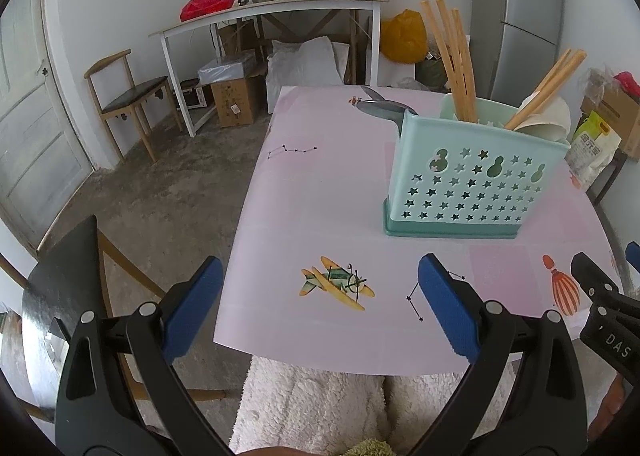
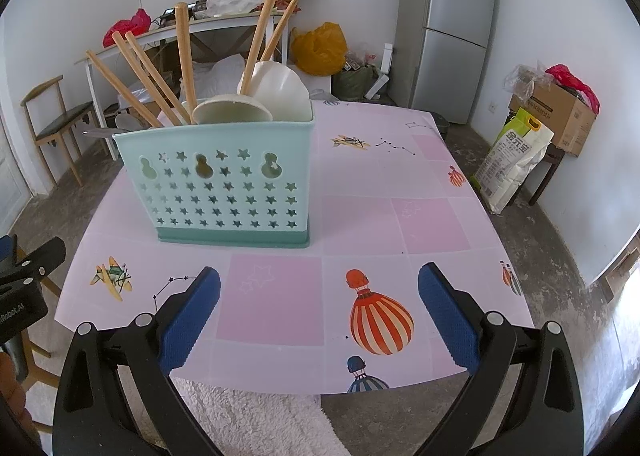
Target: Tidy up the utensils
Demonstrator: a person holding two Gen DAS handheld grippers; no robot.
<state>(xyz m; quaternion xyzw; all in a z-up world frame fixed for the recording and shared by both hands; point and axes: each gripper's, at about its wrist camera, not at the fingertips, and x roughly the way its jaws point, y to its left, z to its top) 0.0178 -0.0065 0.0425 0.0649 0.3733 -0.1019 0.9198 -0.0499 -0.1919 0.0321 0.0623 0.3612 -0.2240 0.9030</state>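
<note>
Left gripper (image 1: pixel 320 308) spread wide, empty, hovering at table's near edge; right gripper (image 2: pixel 319 312) likewise spread, empty. Utensil caddy (image 2: pixel 224 192) stands upright at 11 o'clock from right gripper, 1 o'clock from left. Chopsticks (image 2: pixel 182 64) lean out of caddy, white bowls (image 2: pixel 256 96) tucked inside; likely sorted. Metal utensil (image 1: pixel 380 109) lies behind caddy. Tablecloth (image 2: pixel 360 216) bare toward 2 o'clock: ample room.

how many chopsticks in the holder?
6 visible, all standing in the teal holder: three lean left, one stands upright, two lean right by the white bowls. More may sit hidden inside.
</note>
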